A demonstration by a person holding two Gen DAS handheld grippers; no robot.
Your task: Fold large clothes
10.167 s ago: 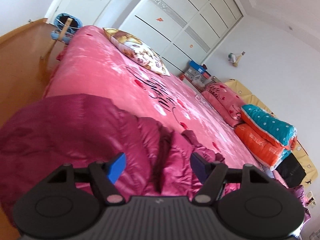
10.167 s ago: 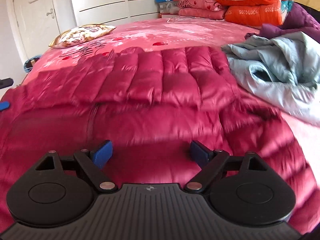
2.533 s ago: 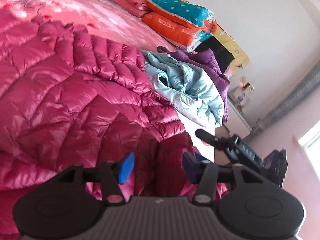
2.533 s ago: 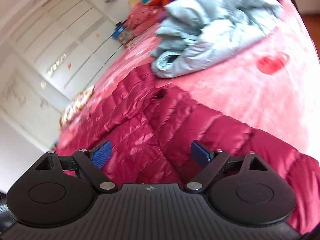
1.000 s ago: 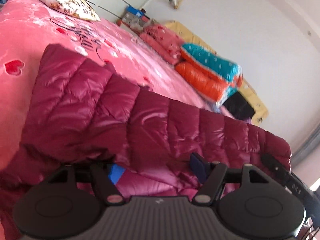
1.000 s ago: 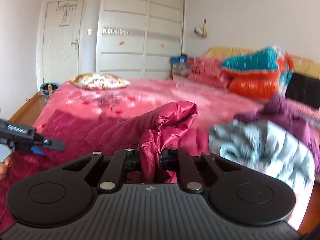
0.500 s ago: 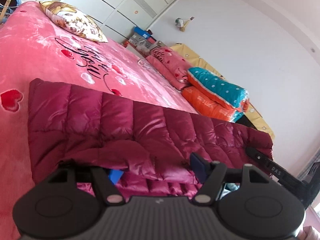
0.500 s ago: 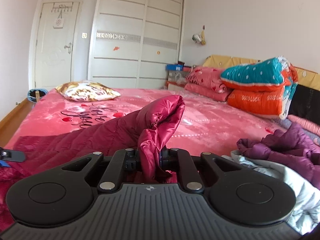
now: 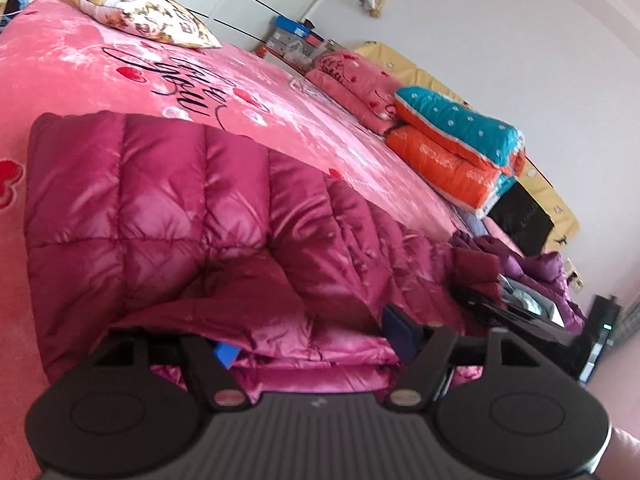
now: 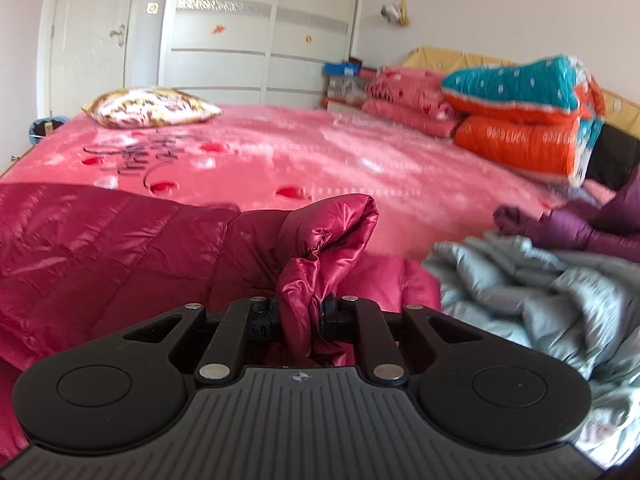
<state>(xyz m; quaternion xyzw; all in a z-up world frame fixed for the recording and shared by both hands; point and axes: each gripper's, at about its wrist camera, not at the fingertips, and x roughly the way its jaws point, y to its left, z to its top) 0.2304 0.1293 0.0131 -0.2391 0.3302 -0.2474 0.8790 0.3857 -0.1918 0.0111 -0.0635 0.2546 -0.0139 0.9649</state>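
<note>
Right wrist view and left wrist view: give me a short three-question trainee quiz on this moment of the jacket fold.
1. True or false: the right gripper is clamped on a bunch of the red down jacket.
2. Which garment lies nearest the red jacket's right end in the right wrist view? A) grey-blue jacket B) purple jacket C) orange quilt
3. Fill in: the patterned pillow lies on the ___ bedspread.

Key: 1 true; 2 A; 3 pink.
</note>
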